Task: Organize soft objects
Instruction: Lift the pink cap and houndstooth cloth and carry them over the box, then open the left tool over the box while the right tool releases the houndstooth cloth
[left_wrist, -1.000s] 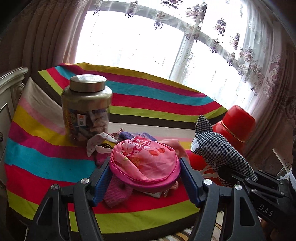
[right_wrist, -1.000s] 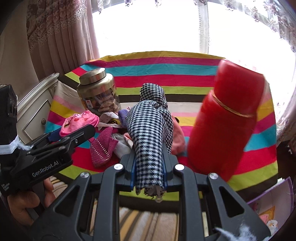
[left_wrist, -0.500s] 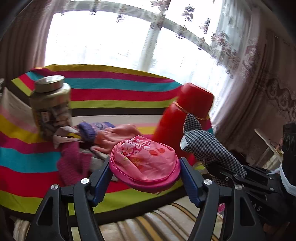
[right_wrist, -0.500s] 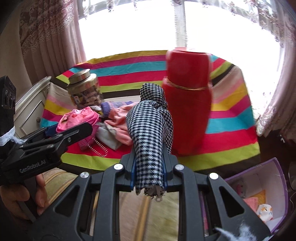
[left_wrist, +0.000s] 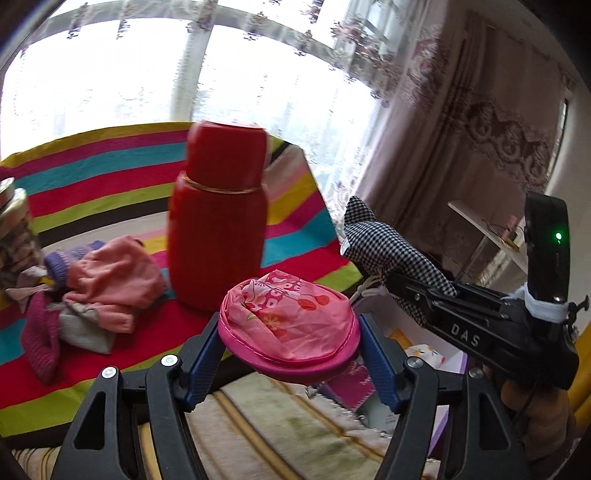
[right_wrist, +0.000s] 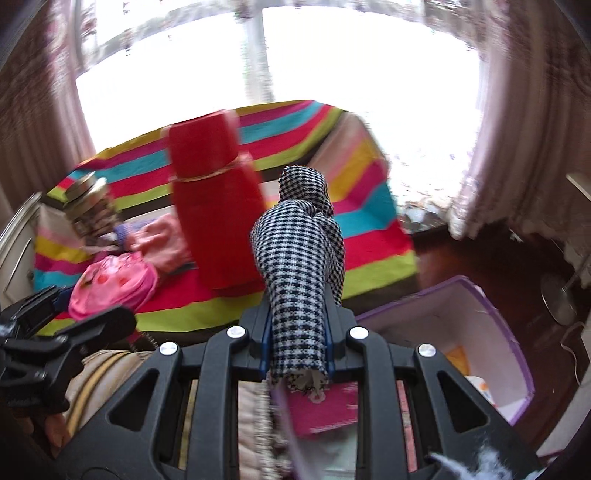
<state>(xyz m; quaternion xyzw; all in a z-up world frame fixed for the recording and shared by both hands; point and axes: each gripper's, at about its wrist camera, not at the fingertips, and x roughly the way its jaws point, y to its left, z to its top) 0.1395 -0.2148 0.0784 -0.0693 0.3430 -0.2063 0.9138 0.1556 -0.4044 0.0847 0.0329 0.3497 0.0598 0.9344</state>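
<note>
Striped tablecloth (left_wrist: 92, 173), sheer curtain (left_wrist: 461, 122), striped rug (left_wrist: 280, 439)

Clothes pile (left_wrist: 99, 288) left of flask (left_wrist: 218, 225) on striped cloth (left_wrist: 92, 184)

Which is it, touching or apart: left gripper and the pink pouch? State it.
Touching. The left wrist view shows the pink pouch pinched between both blue fingers of the left gripper, lifted clear of the striped cloth.
</note>
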